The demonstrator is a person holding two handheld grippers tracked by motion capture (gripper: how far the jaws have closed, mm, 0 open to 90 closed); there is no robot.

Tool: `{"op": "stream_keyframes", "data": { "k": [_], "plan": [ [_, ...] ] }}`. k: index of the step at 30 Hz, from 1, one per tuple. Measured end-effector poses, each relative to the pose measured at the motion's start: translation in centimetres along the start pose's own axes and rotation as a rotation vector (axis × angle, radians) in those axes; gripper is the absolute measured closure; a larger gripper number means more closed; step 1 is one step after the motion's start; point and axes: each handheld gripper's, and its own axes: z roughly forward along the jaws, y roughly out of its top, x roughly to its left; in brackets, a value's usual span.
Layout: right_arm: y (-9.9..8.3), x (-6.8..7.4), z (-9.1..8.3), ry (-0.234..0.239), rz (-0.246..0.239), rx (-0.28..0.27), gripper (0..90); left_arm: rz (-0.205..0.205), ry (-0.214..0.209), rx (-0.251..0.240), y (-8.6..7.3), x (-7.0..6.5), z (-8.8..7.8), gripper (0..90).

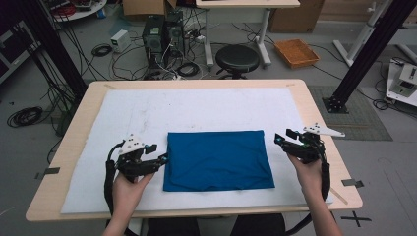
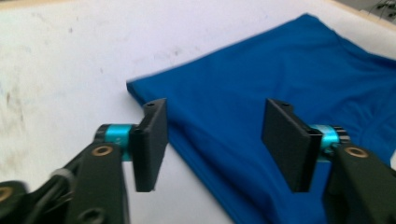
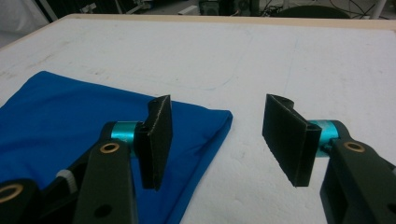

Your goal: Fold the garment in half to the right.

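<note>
A blue cloth [image 1: 219,160] lies folded into a flat rectangle on the white mat [image 1: 147,108]. My left gripper [image 1: 158,153] sits at the cloth's left edge, held in a hand. In the left gripper view the gripper [image 2: 217,135] has its jaws apart, with the cloth [image 2: 289,70] and its near corner lying below and ahead of them, not pinched. My right gripper [image 1: 284,138] hovers just off the cloth's far right corner. In the right gripper view it [image 3: 217,135] stands open over bare mat, and the cloth [image 3: 60,116] lies to the left.
The mat covers most of a wooden table [image 1: 74,123]. Beyond the far edge, on the floor, are a black stool [image 1: 237,58], computer towers [image 1: 162,32], loose cables and an orange tray [image 1: 296,52]. Black frame posts rise at both sides.
</note>
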Motion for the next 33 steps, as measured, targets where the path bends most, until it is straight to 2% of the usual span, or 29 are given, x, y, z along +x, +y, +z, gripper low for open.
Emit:
{"op": "stream_keyframes", "data": {
  "k": [5,7,9,11,12,14,20,23,28,33],
  "plan": [
    [-0.2,0.2,0.1,0.002,-0.006,0.005,42.9,-0.071,-0.009,0.036,-2.1,-0.6,-0.7,43.3],
    [-0.2,0.2,0.0,0.001,-0.004,0.004,42.9,-0.116,-0.026,0.049,-3.0,-0.7,-0.8,43.2],
    [-0.2,0.2,0.0,-0.001,-0.007,0.003,42.9,-0.159,-0.024,0.064,-3.8,-0.9,-0.9,43.6],
    [-0.2,0.3,-0.1,-0.001,-0.006,0.003,42.9,-0.226,-0.032,0.085,-4.6,-0.9,-0.7,46.8],
    [-0.2,0.3,-0.1,-0.001,-0.01,0.001,42.9,-0.239,-0.034,0.086,-4.9,-1.0,-0.6,47.2],
    [-0.2,0.4,-0.1,0.0,-0.013,0.0,43.1,-0.23,-0.027,0.086,-5.2,-1.3,-0.3,49.4],
    [-0.2,0.8,0.1,0.004,-0.021,0.003,43.3,-0.253,-0.02,0.117,-4.9,-1.8,0.5,49.8],
    [-0.2,1.0,0.2,0.007,-0.027,0.005,43.3,-0.226,-0.004,0.125,-4.8,-2.3,0.9,49.8],
    [-0.1,1.7,0.8,0.021,-0.043,0.009,43.4,-0.232,-0.012,0.123,-4.6,-2.5,1.3,51.2],
    [0.1,2.9,1.5,0.038,-0.063,0.02,43.5,-0.26,-0.029,0.114,-4.7,-2.5,1.3,51.4]
  ]
}}
